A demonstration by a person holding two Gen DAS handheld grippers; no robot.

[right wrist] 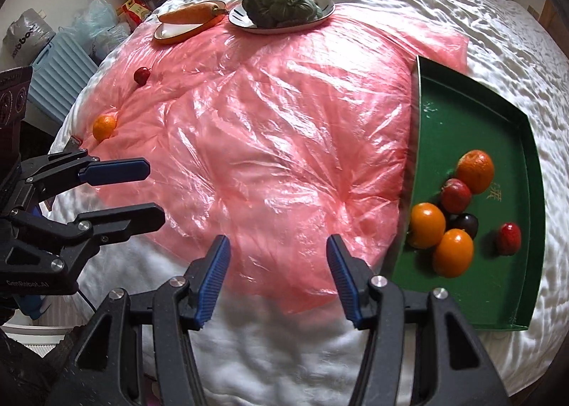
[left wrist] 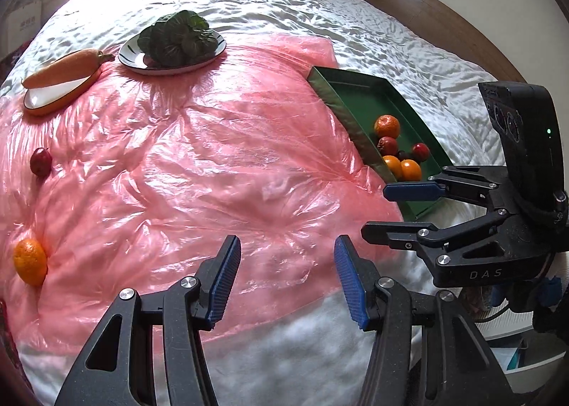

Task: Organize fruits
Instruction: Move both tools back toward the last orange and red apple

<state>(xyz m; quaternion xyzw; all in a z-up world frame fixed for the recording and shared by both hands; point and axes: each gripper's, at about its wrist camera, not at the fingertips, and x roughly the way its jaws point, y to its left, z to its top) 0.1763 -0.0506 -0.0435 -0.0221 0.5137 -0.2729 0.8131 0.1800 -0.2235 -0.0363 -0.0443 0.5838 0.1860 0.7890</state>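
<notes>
A green tray [right wrist: 462, 111] lies at the right edge of a pink plastic sheet [right wrist: 266, 143] on the bed and holds several oranges and red fruits [right wrist: 455, 194]; it also shows in the left wrist view [left wrist: 359, 100]. A loose orange [left wrist: 30, 261] [right wrist: 104, 127] and a small red fruit [left wrist: 41, 161] [right wrist: 142, 75] lie on the sheet's left side. My left gripper [left wrist: 286, 276] is open and empty above the sheet's near edge; it shows in the right wrist view [right wrist: 153, 189]. My right gripper [right wrist: 277, 278] is open and empty near the tray; it shows in the left wrist view [left wrist: 377, 208].
A carrot [left wrist: 64, 66] lies on an orange-rimmed dish [left wrist: 53, 96] and leafy greens [left wrist: 177, 36] on a striped plate [left wrist: 135, 61] at the sheet's far side. Bags, a box and a blue crate [right wrist: 60, 75] stand beside the bed. A wooden headboard [left wrist: 426, 11] is at the far right.
</notes>
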